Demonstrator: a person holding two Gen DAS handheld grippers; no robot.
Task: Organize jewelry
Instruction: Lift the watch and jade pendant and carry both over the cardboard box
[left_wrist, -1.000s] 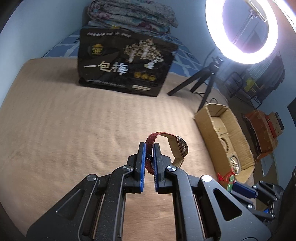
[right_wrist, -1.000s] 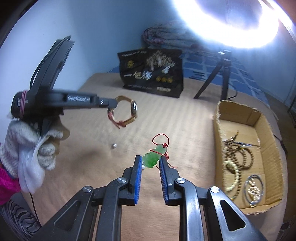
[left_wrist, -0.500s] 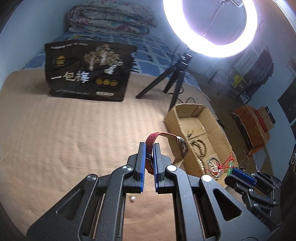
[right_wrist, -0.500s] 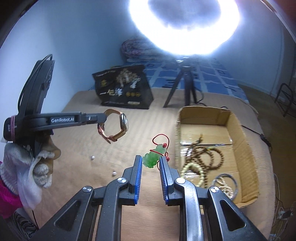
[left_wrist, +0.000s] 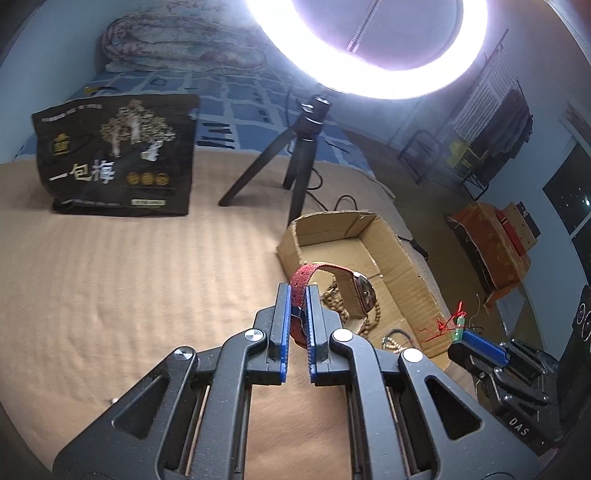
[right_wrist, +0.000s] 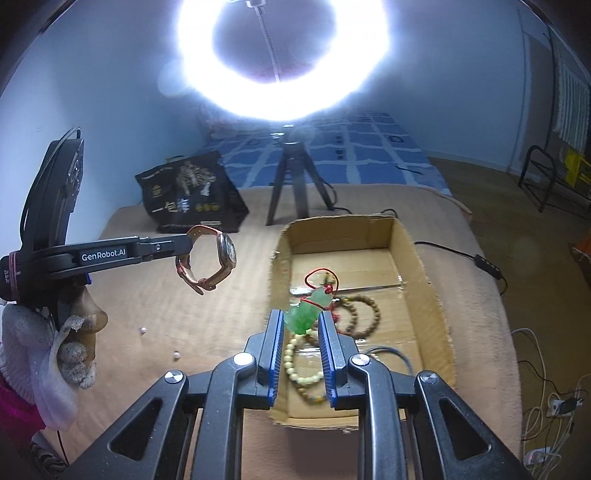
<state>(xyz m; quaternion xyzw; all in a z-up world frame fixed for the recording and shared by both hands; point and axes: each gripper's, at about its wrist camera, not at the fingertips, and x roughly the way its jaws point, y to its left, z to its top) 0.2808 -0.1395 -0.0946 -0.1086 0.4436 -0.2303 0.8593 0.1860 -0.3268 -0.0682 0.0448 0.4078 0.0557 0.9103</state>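
**Watch and jade pendant aloft by the jewelry box**

Left gripper (left_wrist: 295, 291) clamped on red-strapped watch (left_wrist: 354, 291), held in the air beside cardboard box (right_wrist: 424, 266). Right gripper (right_wrist: 301, 321) clenched on green pendant (right_wrist: 306, 314), above beaded bracelets (right_wrist: 354, 314) inside the box. Ring light (right_wrist: 284, 55) blazing behind.

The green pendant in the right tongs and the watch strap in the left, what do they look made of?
Green pendant: translucent and glossy, like jade or glass; which one can't be told. Its cord is thin red string, knotted.
Watch strap: woven red fabric outside, by its coarse texture, with a tan lining that looks like leather.
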